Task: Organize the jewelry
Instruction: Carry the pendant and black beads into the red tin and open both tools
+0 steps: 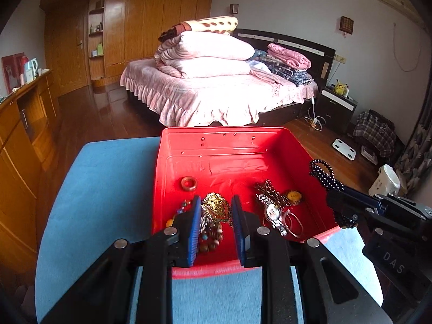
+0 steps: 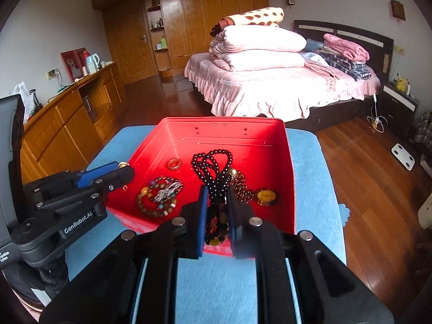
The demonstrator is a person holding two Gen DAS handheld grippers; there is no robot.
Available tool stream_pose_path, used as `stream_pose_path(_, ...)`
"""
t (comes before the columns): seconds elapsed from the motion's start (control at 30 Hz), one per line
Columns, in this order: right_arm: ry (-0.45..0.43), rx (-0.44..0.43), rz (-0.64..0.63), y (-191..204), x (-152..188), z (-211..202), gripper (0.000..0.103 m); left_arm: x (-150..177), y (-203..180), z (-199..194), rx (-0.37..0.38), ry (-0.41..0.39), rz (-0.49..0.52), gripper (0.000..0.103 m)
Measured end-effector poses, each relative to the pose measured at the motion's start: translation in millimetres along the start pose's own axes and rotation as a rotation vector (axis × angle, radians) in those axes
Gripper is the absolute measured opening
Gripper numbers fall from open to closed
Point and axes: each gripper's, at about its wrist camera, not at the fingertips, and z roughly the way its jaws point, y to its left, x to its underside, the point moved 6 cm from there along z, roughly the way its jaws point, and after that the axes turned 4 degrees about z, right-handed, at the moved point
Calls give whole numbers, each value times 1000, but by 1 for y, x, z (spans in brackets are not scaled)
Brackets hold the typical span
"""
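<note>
Blue cloth-covered table (image 2: 305, 162) carried a red plastic tray (image 1: 243, 140), set toward its far edge. Tray floor held most of the jewelry already: a brownish ring (image 1: 188, 183) near the far left corner, a silver wristwatch (image 1: 272, 212) and a clear bangle (image 1: 293, 222) toward the near right corner, and an amber pendant (image 1: 294, 196) on a dark chain just beside the watch. A multicoloured bead bracelet (image 2: 156, 198) lay by the near left edge.

Right gripper (image 2: 217, 216) was pinching a black bead necklace (image 2: 213, 162); jaws pressed on the bunched strands, loops sticking up above the tray's right side, not yet lying on the floor. Left gripper (image 1: 216, 226) sat over the near left part of the tray with a gold filigree piece (image 1: 217, 208) between its blue pads (image 1: 195, 232). In the left wrist view the jaws looked a little spread around it, but in the right wrist view a gold bit showed at the pressed tips, so I judged it held, not certain.

Progress: looked far along. Nearly everything was in the tray and nothing loose showed on the cloth. Left to do, as I judged it: lay down the black necklace and the gold piece, let go, and maybe spread the tangled items apart.
</note>
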Motion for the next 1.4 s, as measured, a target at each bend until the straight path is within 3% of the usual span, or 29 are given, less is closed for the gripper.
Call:
stream_pose_path(0.4,92,-18,47,-15,-9,66,13,-12,0,62,2,88,-3,23)
stream_pose_path(0.5,94,-21,42,-14,-8,72,23,-11,0,69,1,100,-3,30)
stream_pose_path(0.7,61,-4,70,-26,-8,66,25,-10,5,58,-7,63,-11,42)
stream_pose_path(0.77,43,-6,83,-29,-7,61,25,-11,7,55,-16,50,-12,51)
stream_pose_path(1.13,20,55,66,-33,-1,59,26,-6,13,49,-51,33,-11,57)
stream_pose_path(1.4,5,50,76,-34,4,49,27,3,14,32,-67,1,-5,60)
